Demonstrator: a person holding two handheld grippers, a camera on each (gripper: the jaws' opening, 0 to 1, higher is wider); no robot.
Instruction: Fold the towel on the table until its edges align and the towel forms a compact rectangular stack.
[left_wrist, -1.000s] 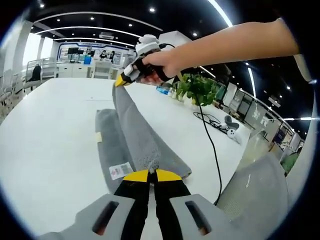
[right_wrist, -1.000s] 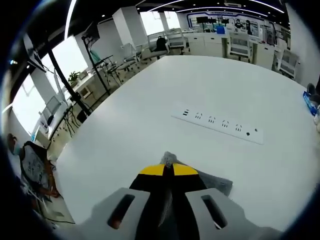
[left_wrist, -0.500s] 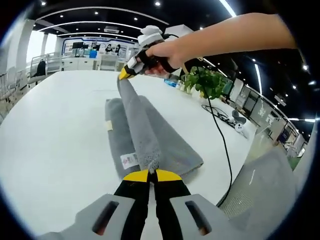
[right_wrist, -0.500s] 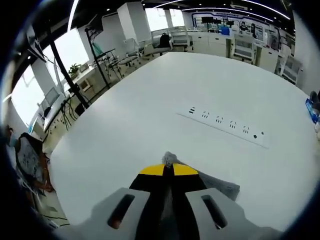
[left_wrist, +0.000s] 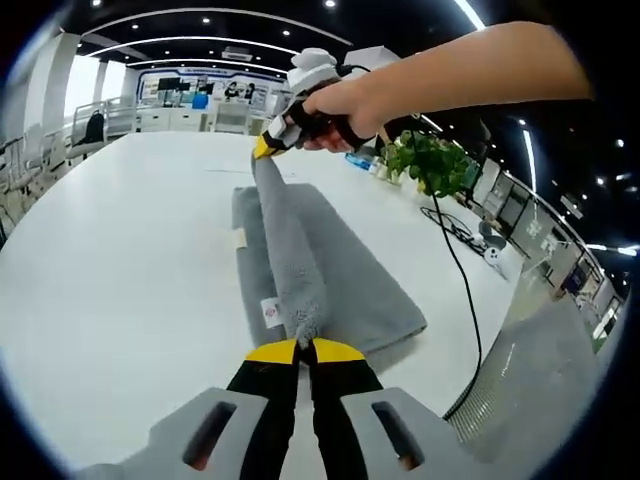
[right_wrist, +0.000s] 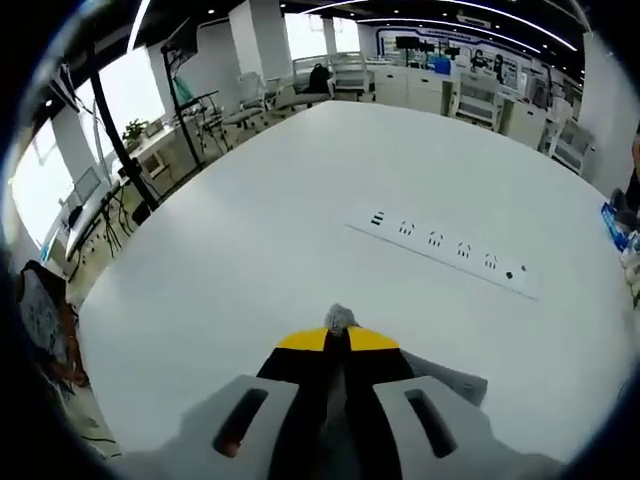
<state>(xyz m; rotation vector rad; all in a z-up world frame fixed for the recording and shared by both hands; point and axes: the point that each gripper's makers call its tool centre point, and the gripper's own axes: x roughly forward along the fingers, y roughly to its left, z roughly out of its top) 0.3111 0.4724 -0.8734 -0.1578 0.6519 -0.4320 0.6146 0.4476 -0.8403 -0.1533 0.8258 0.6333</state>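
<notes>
While both grippers pinch the towel (left_wrist: 300, 250), its label (left_wrist: 270, 309) stays unreadable.

Towel (left_wrist: 330, 270) – flatter, lifted edge lower

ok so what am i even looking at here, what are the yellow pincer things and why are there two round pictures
There is no robot here: a person holds a hand-held gripper in each hand, and a fisheye camera rides on each, which gives the two round pictures. The left gripper view looks along the left gripper; its yellow-tipped fingers are shut on one corner of a grey towel. At the top of that view, the person's hand holds the right gripper, shut on the far corner, so one towel edge is lifted and stretched between them while the rest lies on the white table. The right gripper view looks along the right gripper, past a tuft of towel, to a white power strip on the table.
</notes>
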